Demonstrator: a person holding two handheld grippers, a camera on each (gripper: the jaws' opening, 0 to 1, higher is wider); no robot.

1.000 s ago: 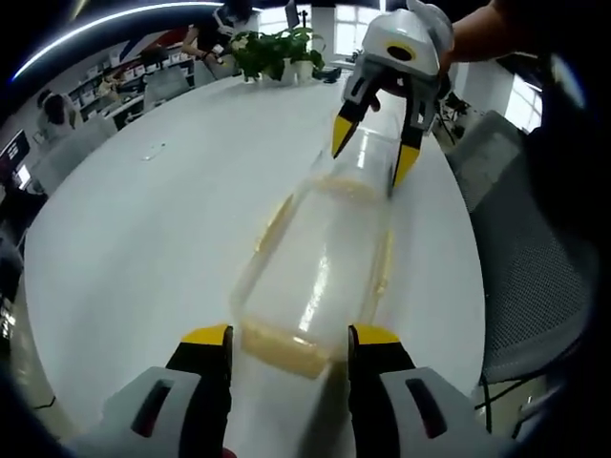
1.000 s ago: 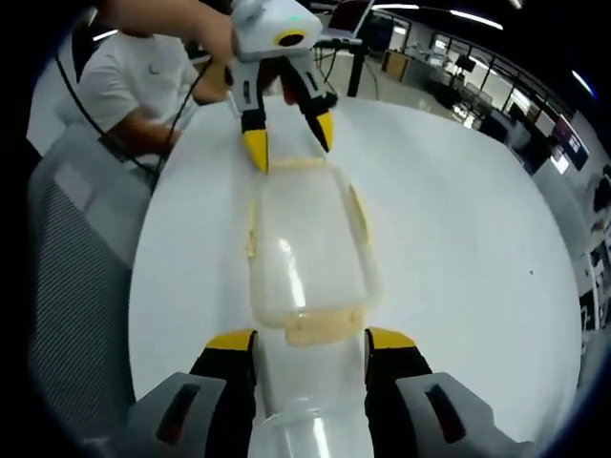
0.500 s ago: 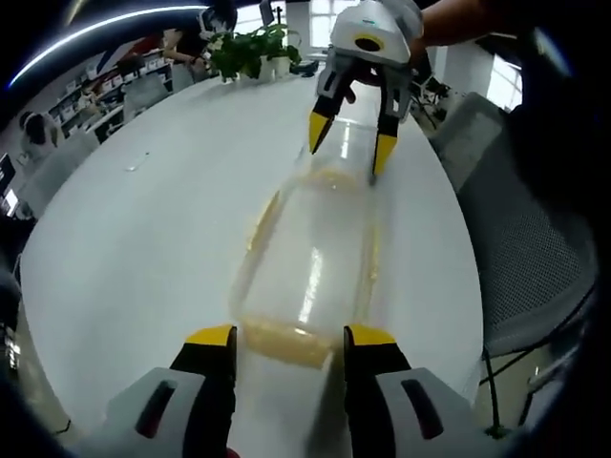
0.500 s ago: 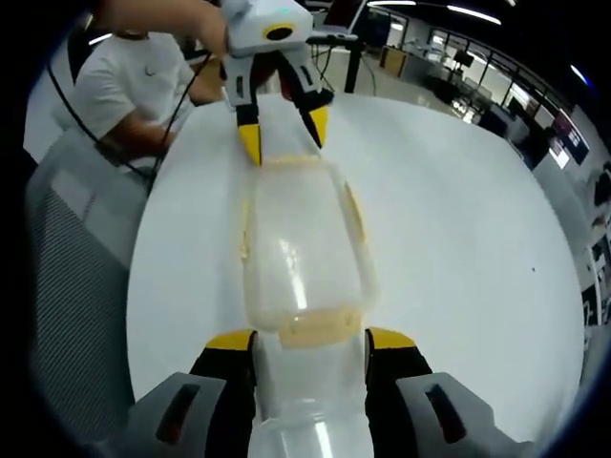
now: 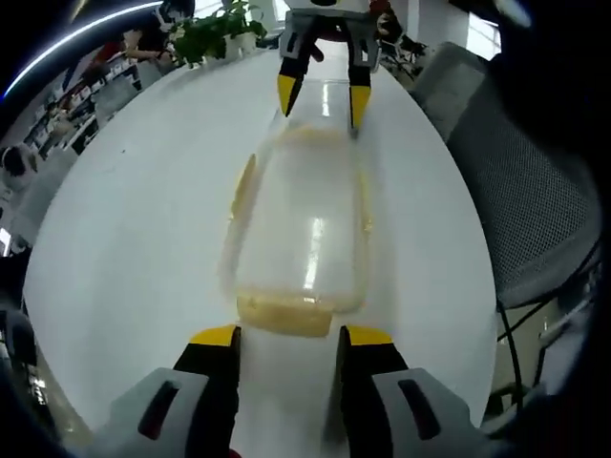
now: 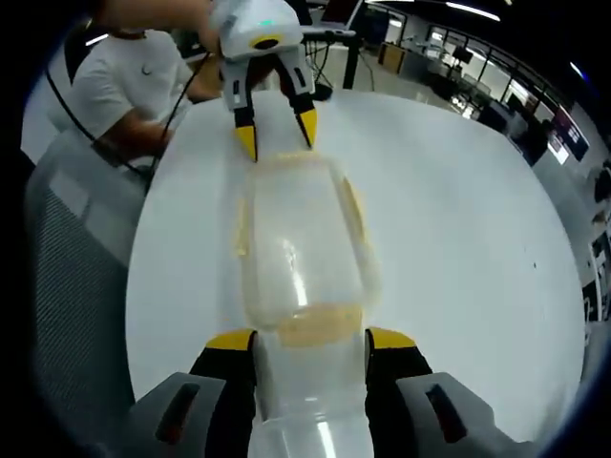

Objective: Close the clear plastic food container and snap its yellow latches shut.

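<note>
Clearly unlabelled container (image 5: 301,224) between both grippers.

White oval table (image 5: 124,219), grey mesh chair (image 5: 516,181), potted plants (image 5: 205,33), open-plan office behind.

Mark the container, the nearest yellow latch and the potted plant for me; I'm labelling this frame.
clear plastic container (image 5: 301,229), left gripper view, middle of its lid.
yellow latch (image 5: 284,315), left gripper view, centre of the near end latch.
potted plant (image 5: 215,29), left gripper view, its leaves.
</note>
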